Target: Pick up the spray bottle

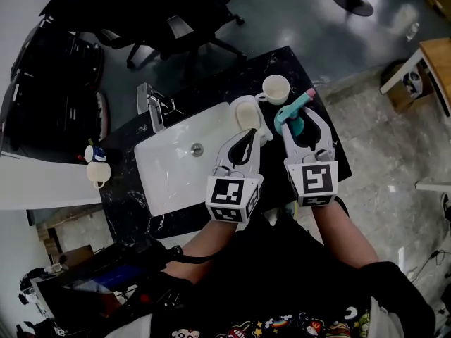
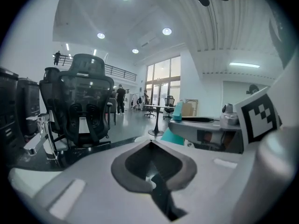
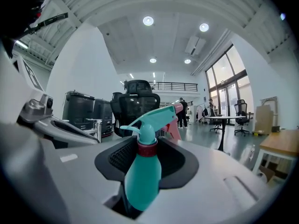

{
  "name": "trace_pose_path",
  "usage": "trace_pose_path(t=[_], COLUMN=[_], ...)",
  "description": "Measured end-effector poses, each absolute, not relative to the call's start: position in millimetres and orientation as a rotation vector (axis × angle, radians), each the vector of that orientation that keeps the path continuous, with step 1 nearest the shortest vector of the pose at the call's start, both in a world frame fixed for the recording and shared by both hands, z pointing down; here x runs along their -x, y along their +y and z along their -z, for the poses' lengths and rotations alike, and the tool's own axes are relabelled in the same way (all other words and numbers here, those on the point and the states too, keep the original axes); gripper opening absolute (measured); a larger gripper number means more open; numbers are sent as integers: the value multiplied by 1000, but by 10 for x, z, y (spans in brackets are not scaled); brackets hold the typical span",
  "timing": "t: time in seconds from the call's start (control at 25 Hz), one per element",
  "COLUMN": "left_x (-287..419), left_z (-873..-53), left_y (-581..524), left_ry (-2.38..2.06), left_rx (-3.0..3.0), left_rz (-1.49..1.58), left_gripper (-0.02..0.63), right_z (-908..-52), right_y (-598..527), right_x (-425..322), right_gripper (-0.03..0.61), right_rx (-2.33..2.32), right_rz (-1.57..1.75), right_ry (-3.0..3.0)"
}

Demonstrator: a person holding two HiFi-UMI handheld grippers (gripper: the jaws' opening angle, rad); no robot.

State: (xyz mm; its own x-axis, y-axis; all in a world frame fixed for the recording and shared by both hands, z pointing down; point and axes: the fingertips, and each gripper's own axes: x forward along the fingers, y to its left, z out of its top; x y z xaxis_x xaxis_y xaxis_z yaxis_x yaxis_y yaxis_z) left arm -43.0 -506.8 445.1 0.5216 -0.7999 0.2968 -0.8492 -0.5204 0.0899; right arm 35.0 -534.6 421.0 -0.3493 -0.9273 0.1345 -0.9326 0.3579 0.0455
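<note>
A teal spray bottle (image 1: pixel 292 113) with a pink trigger tip stands upright between the jaws of my right gripper (image 1: pixel 301 120), over the right end of the black counter (image 1: pixel 127 203). In the right gripper view the bottle (image 3: pixel 141 178) fills the jaw gap, its red collar and nozzle rising above the pads. The right gripper (image 3: pixel 148 155) is shut on it. My left gripper (image 1: pixel 247 132) hovers beside it over the sink's right edge, shut with nothing held. In the left gripper view its tips (image 2: pixel 150 144) meet, and the teal bottle (image 2: pixel 174 124) shows to the right.
A white sink (image 1: pixel 169 182) with a chrome faucet (image 1: pixel 151 104) is set in the counter. A cream cup (image 1: pixel 246 112) and a white mug (image 1: pixel 275 89) stand just beyond the grippers. A small cup (image 1: pixel 98 172) sits far left. Black office chairs (image 1: pixel 165 16) stand behind.
</note>
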Motion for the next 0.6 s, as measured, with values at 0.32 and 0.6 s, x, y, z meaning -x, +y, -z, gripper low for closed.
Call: trace_pose_path(t=[0.32, 0.6], left_x=[298, 233], left_z=[-4269, -4160], left_y=[-4824, -4577], left_ry=[-1408, -1424], left_rx=[-2587, -2621], left_rz=[-278, -243], left_gripper=[2, 2], right_z=[-3960, -3915], right_y=[-4790, -4395], right_x=[-493, -611], right_gripper=[160, 158], right_rx=[-1710, -1738], right_rz=[-29, -40], right_ry=[-2509, -2505])
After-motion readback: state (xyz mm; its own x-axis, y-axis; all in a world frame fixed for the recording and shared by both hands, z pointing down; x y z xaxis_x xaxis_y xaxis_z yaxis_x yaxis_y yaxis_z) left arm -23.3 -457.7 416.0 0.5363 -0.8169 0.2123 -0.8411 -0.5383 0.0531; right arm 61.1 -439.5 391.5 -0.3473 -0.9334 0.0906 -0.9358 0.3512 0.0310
